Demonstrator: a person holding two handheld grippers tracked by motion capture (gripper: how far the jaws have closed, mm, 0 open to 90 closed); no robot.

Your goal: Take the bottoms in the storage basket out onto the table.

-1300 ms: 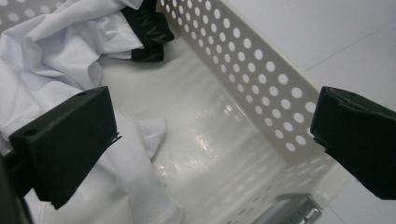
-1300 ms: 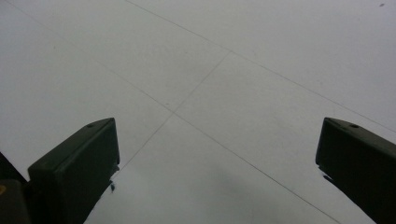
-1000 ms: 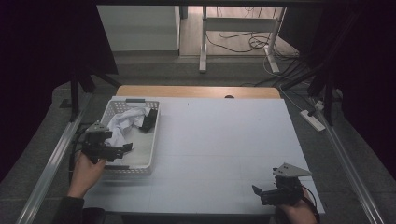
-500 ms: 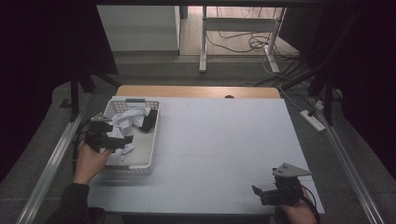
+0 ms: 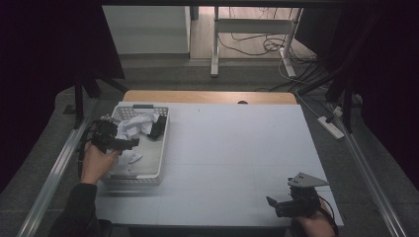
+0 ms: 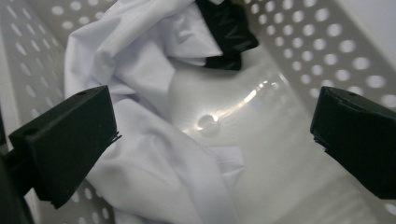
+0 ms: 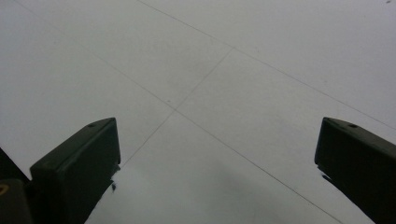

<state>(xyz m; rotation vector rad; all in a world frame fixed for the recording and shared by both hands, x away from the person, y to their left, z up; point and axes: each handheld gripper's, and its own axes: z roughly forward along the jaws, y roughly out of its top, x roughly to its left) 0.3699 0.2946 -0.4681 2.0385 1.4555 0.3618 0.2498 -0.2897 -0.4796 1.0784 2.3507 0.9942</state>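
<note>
Hands sit well apart at the table's near side. At the left, the person's hand (image 5: 97,163) reaches forward over the near end of the white basket (image 5: 160,148), the dark sleeve (image 5: 79,210) trailing back to the table's near edge, and it holds the left gripper (image 5: 132,143) above the basket's inside, pointing right. In the left gripper view the jaws stand wide apart with nothing between them; the left jaw hangs over the crumpled white cloth (image 6: 154,154), which lies on the basket's floor and against its holed wall. A black cloth (image 6: 226,32) lies at the far end, touching the white one. The right gripper (image 5: 271,202) rests low near the table's near right corner, jaws wide apart over the bare white table (image 7: 224,84), gripping nothing.
</note>
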